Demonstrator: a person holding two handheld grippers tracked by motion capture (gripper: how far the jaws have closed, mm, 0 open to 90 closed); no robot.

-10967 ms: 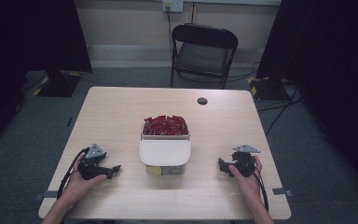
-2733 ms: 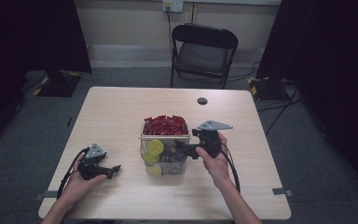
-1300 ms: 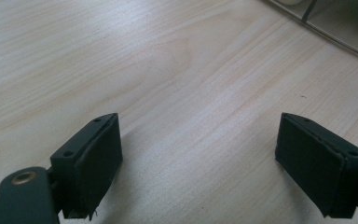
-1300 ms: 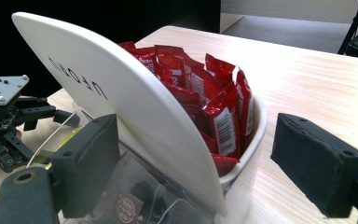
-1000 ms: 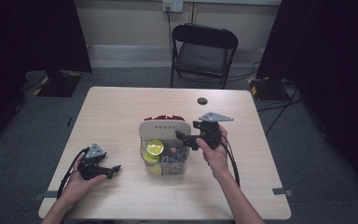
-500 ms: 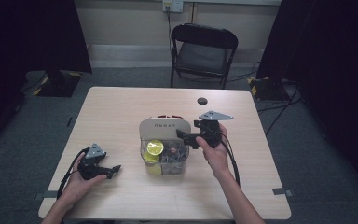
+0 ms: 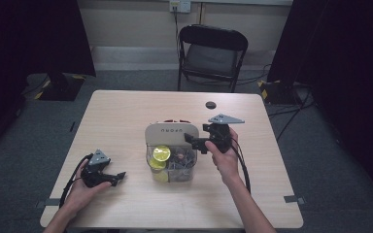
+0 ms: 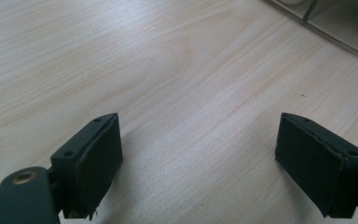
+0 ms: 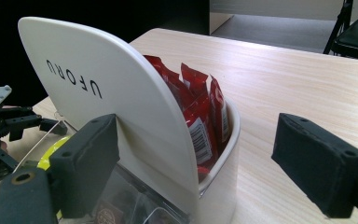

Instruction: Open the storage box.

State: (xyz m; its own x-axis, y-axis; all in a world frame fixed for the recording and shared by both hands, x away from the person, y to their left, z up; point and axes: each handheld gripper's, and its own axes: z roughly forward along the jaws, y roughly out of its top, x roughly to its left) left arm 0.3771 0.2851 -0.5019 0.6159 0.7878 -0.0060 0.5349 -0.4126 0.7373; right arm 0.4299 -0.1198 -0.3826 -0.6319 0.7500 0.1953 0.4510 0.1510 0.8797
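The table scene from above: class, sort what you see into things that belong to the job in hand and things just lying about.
In the job:
- white lid, tilted up
- container of red packets
- right hand-held gripper, open beside the lid

Lying about:
- left hand-held gripper, open on the table
- black disc
- folding chair

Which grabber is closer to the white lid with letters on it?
The right one. The right gripper sits right beside the white lid, jaws open. The left gripper rests on the table, apart from the box.
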